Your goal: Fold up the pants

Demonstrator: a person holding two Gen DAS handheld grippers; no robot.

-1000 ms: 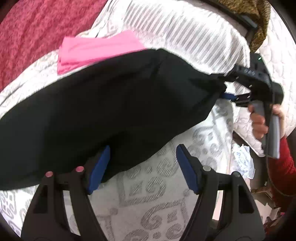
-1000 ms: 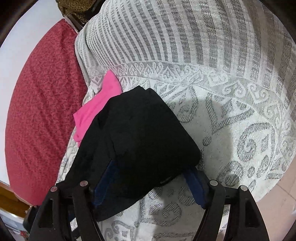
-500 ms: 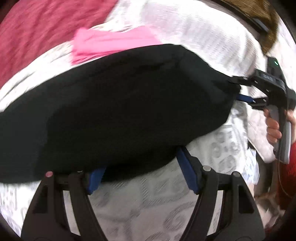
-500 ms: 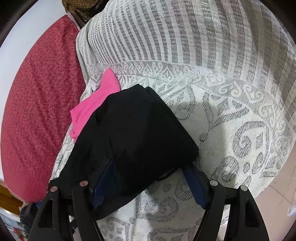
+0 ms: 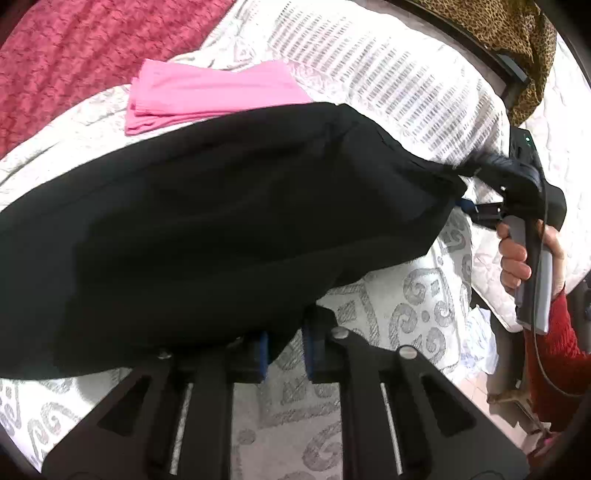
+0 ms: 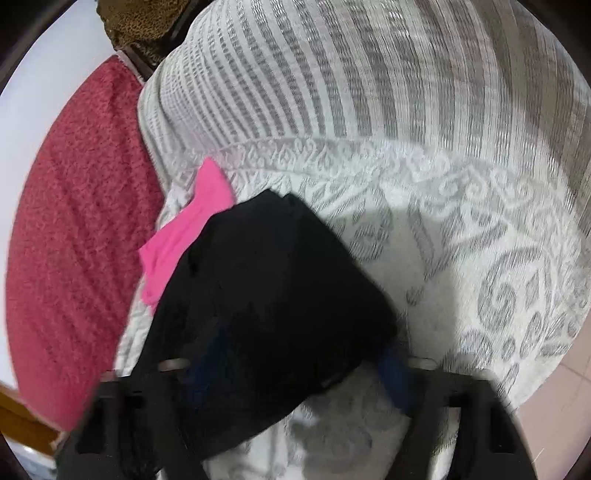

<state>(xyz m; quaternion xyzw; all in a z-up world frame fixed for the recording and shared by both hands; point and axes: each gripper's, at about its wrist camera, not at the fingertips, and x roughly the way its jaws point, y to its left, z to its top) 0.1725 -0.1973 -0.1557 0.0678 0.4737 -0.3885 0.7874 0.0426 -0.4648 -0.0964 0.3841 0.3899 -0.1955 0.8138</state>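
Observation:
The black pants [image 5: 207, 229] lie folded across the patterned white bedspread [image 5: 417, 317]. My left gripper [image 5: 284, 350] is shut on their near lower edge, its blue pads pinching the cloth. My right gripper [image 5: 480, 195], seen at the right of the left wrist view, stands at the pants' far right end. In the right wrist view the pants [image 6: 273, 302] fill the space between the spread blue pads [image 6: 395, 373], and the gripper [image 6: 295, 369] is open around the cloth.
A folded pink garment [image 5: 207, 96] lies just behind the pants and also shows in the right wrist view [image 6: 184, 240]. A red blanket [image 5: 74, 51] covers the far left. A leopard-print cloth [image 5: 509, 33] hangs at the bed's end. Floor tiles [image 6: 546, 406] lie beyond the bed's edge.
My left gripper has moved in and shut on the lower edge of the pants. The right gripper has stayed open at the other end, shifting slightly.

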